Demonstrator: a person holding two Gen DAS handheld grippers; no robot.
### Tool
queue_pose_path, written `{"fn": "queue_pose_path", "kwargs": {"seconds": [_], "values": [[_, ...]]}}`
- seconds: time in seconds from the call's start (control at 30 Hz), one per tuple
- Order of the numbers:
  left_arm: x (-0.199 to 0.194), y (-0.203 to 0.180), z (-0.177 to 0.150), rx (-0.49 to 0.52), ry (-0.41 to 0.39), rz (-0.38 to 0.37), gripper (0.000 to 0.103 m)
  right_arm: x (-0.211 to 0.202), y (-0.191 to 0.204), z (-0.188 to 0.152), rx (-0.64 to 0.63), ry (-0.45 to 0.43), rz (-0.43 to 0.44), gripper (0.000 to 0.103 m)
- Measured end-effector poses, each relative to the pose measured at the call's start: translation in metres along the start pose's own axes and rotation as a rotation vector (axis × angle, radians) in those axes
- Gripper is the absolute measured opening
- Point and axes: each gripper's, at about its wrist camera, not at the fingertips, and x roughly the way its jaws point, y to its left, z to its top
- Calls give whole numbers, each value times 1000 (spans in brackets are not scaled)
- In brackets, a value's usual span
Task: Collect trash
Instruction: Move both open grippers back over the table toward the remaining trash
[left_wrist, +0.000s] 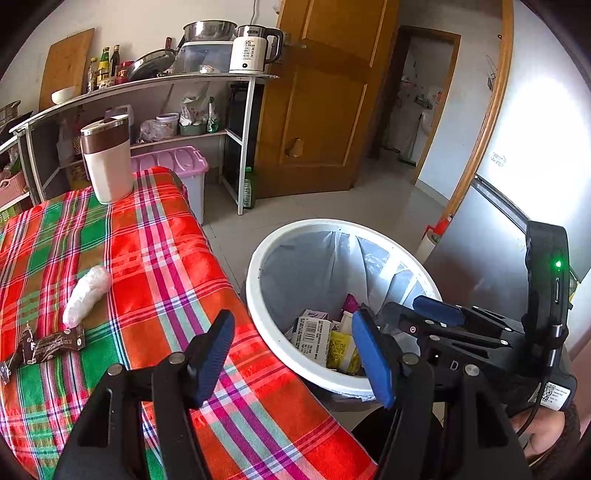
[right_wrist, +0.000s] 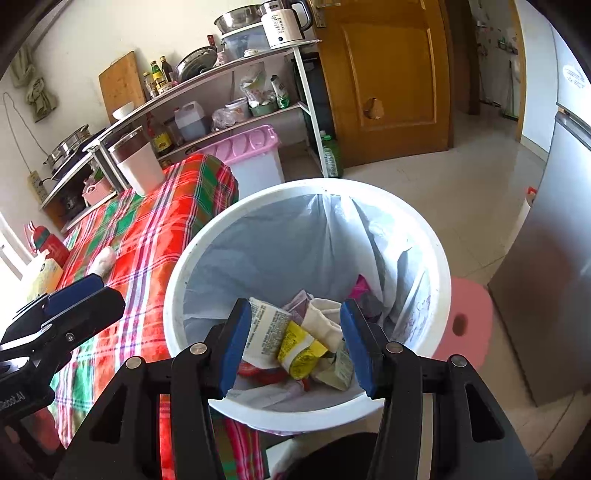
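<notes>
A white bin (left_wrist: 258, 258) lined with a pale bag stands beside the table; a white barcoded carton (left_wrist: 312, 338) and a yellow packet (left_wrist: 341, 350) lie inside. On the plaid cloth rest a white plastic wad (left_wrist: 86, 295) and a brown snack wrapper (left_wrist: 48, 345). My left gripper (left_wrist: 295, 362) is open and empty over the table's edge by the bin rim. My right gripper (right_wrist: 295, 347) hangs open over the bin (right_wrist: 184, 258), nothing between its pads; the carton (right_wrist: 267, 328) and yellow packet (right_wrist: 301, 350) lie below it. Each view shows the other gripper at its side.
A white-and-brown tumbler (left_wrist: 107, 158) stands at the table's far end. Behind it are a pink-lidded box (left_wrist: 181, 162), a loaded metal shelf (left_wrist: 240, 140) and a wooden door (left_wrist: 314, 110). A fridge (right_wrist: 554, 277) and a pink stool (right_wrist: 465, 321) flank the bin.
</notes>
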Motion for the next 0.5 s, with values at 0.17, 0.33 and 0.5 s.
{"fn": "queue_pose_path", "kwargs": {"seconds": [0.17,0.33,0.5], "values": [[-9,17,-7,-31,-14,27,68,-1,16,0,-19,-5,38,51],[-22,39,-12,-64,-35,58,68,1,35,-1,-47,-6,79,51],[-34,67,-19,-101,-49,105,68,8,58,-2,-72,3,109,51]]}}
